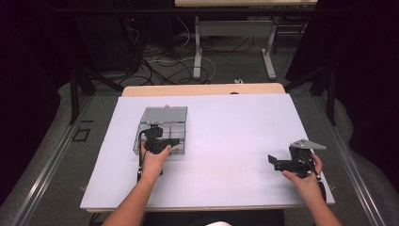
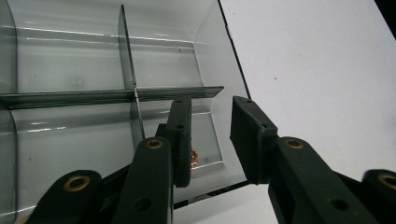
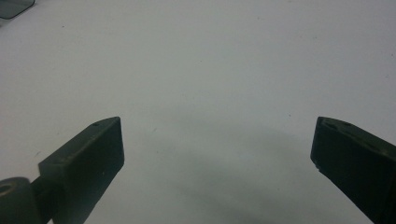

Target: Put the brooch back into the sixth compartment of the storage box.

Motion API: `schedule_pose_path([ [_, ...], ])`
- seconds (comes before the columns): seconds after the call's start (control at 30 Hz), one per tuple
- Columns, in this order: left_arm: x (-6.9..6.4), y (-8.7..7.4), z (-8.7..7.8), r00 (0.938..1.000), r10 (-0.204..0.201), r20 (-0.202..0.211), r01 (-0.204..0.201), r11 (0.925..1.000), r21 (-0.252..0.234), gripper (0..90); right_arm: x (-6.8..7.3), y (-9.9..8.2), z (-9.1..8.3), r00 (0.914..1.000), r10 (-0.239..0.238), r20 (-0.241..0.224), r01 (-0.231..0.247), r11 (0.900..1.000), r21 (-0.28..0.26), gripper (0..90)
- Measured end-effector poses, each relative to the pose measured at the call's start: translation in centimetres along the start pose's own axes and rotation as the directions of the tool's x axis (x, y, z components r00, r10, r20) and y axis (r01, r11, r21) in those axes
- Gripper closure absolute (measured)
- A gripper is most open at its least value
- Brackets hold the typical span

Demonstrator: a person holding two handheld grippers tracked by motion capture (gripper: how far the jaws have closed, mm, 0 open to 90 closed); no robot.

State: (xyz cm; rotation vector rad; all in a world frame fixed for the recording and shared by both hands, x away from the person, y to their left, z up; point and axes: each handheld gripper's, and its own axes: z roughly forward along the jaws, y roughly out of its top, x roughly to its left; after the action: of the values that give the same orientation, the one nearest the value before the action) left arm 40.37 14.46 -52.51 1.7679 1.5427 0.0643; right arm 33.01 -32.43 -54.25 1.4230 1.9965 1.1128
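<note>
1. We see a small brass part (image 2: 194, 157) on the floor of the box's (image 1: 163, 123) near corner cell, partly hidden behind one pad.
2. The box, clear and divided, sits at 10 o'clock on the table (image 1: 226, 136).
3. Our left gripper (image 2: 211, 135) straddles the box's wall, jaws slightly apart and holding nothing; we judge the part just dropped.
4. Our right gripper (image 3: 217, 149) hovers at 4 o'clock, jaws wide, empty.
5. Next: lift the left clear without nudging the wall.
</note>
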Motion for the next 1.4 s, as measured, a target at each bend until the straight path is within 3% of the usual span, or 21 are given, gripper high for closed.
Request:
schedule_pose_path([
  [0.83,-0.9,0.3,-0.7,0.9983,0.035,0.047,-0.033,0.9986,-0.042,57.0,-0.1,0.1,0.4,1.0000,0.004,-0.005,-0.004,1.0000,0.003,2.5],
  [1.13,-1.6,0.3,-1.1,0.9964,0.060,0.059,-0.055,0.9943,-0.092,49.0,0.0,0.2,0.4,1.0000,0.001,-0.008,-0.001,1.0000,0.000,2.5],
  [1.4,-2.7,0.9,-1.2,0.9902,0.126,0.059,-0.120,0.9875,-0.102,42.5,0.0,0.2,0.3,1.0000,-0.002,-0.004,0.002,1.0000,-0.001,2.5],
])
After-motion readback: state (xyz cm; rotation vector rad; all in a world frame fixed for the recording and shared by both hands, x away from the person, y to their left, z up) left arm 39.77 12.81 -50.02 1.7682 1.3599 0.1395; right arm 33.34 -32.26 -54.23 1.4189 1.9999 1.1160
